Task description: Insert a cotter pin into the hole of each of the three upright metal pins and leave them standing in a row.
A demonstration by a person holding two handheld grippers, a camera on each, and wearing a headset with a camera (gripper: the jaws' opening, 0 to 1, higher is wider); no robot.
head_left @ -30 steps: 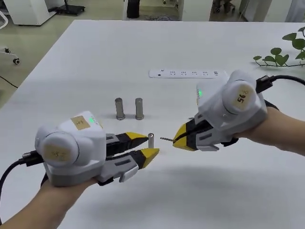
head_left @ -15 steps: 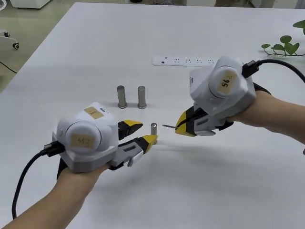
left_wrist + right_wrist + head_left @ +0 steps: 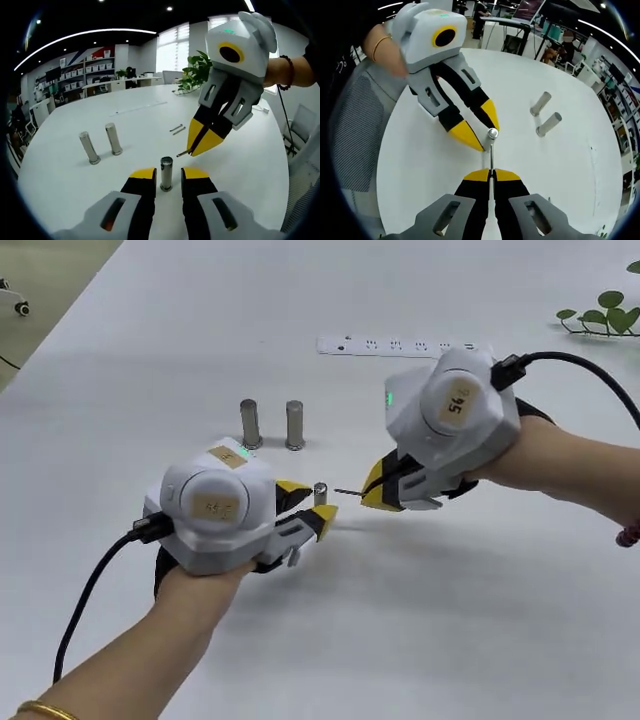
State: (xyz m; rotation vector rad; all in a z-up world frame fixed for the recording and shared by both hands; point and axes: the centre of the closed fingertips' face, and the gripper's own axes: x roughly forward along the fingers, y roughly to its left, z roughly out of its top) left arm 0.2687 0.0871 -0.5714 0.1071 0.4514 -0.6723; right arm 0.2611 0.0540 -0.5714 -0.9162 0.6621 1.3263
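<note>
Cotter pin [image 3: 347,492], thin and of grey metal, is clamped in the closed jaws of the right gripper [image 3: 378,492]. It lies level, and its free tip is just beside the top of the nearest short upright silver metal pin [image 3: 320,493], coming from 3 o'clock. As far as I can see it is not yet in the hole. The left gripper [image 3: 313,508] has its jaws partly open, one on each side of this pin with small gaps, and it holds nothing.

At 11 o'clock from there, two more upright silver metal pins [image 3: 250,425] stand side by side on the white tabletop [image 3: 200,340]. I see no cotter pin in them, but their holes are too small to tell. Further away, at 1 o'clock in the left gripper view, lie two loose cotter pins [image 3: 175,129]. I judge that the first insertion is in hand and two more are left, and also the row.
</note>
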